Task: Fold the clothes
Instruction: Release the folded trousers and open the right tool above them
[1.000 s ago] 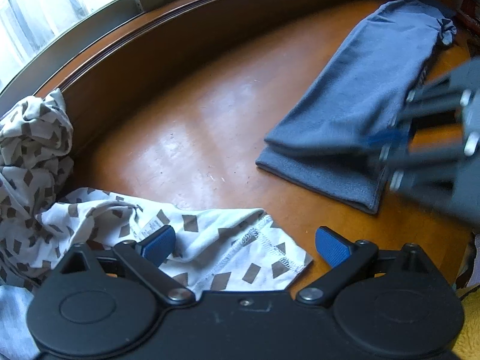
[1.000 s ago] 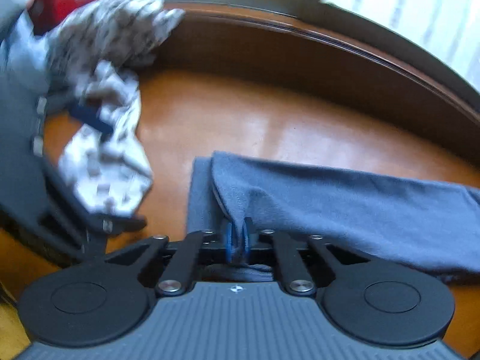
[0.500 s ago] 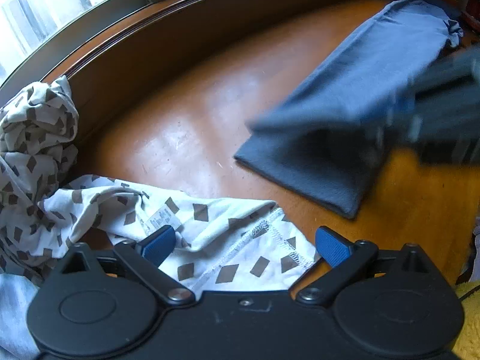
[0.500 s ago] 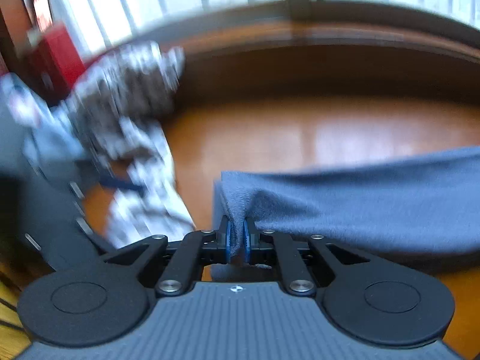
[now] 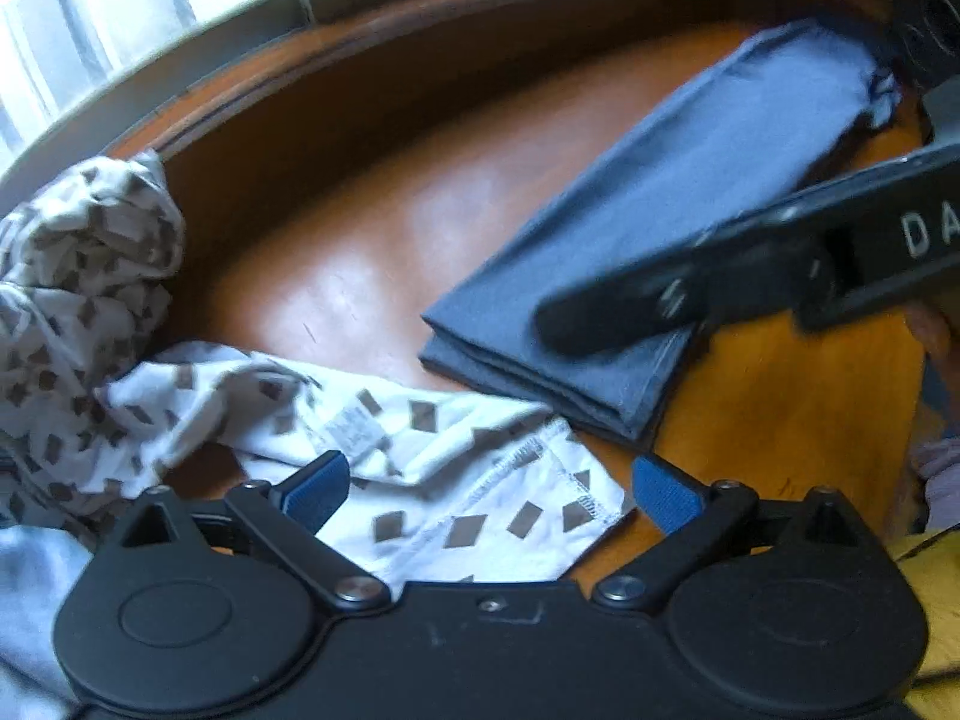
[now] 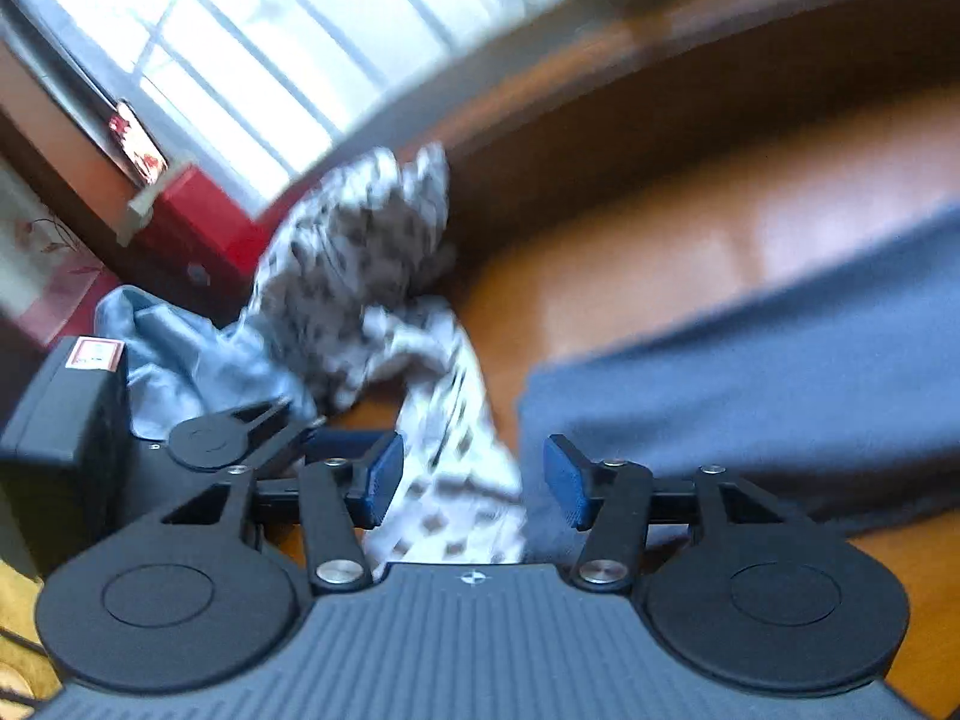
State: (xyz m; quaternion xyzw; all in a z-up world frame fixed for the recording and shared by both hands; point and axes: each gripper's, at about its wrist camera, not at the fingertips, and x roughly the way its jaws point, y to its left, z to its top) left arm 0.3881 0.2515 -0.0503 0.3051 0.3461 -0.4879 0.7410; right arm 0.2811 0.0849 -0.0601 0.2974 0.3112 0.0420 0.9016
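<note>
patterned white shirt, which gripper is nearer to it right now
Left. The left gripper hangs right over the patterned white shirt's hem, open, with the cloth showing between its pads. The right gripper, also open, is by the folded blue garment, off to the side.

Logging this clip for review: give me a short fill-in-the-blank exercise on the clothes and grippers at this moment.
1. The folded garment on the wooden surface is ____ in colour.
2. The white garment below the left gripper is printed with small brown ____.
3. The right gripper has just been opening; its jaws now stand ____, pressing on nothing.

Missing words: blue-grey; diamonds; open
</note>
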